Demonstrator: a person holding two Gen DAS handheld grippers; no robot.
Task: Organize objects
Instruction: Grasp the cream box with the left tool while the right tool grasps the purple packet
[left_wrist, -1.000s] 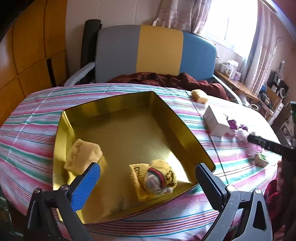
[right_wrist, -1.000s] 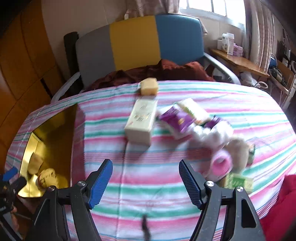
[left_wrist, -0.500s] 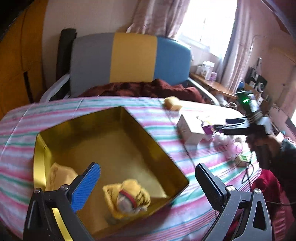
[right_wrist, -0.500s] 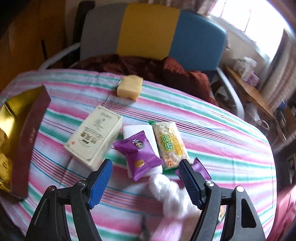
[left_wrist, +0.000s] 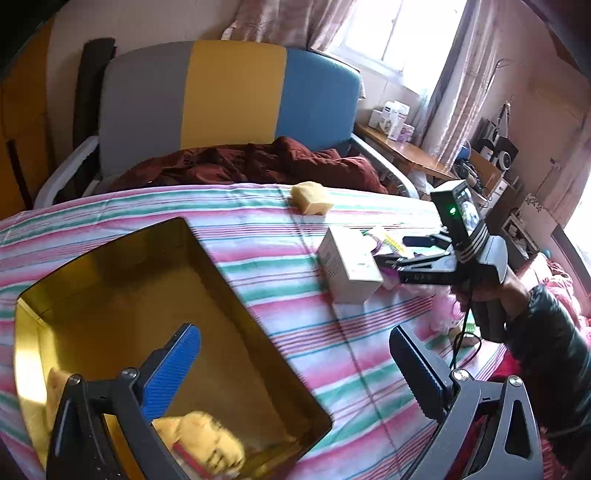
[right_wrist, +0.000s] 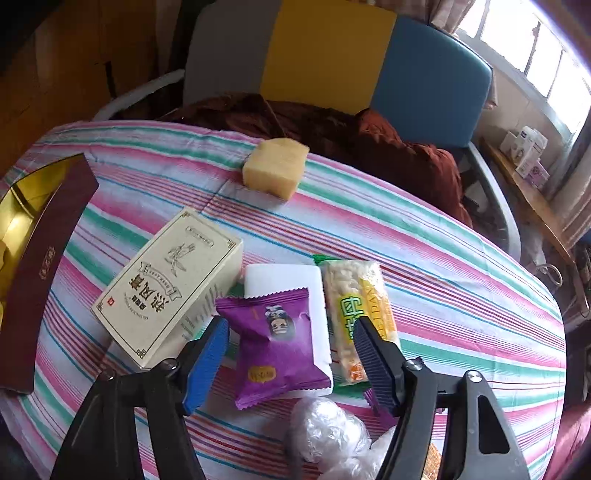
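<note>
Right claw (right_wrist: 291, 354) closing around one purple packet (right_wrist: 275, 347), untouched; left claw (left_wrist: 295, 369) gapes empty.

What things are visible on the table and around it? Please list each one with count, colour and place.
tin: one, gold inside, table's left
yellow items: two at least, in tin
sponge: one, yellow, far edge
box: one, cream, centre
purple packet: one, on white block
rice bar: one, yellow-green, beside block
plastic wrap: clear, near edge
chair: grey, yellow, blue, behind
left gripper: open, empty
right gripper: closing around purple packet, open
</note>
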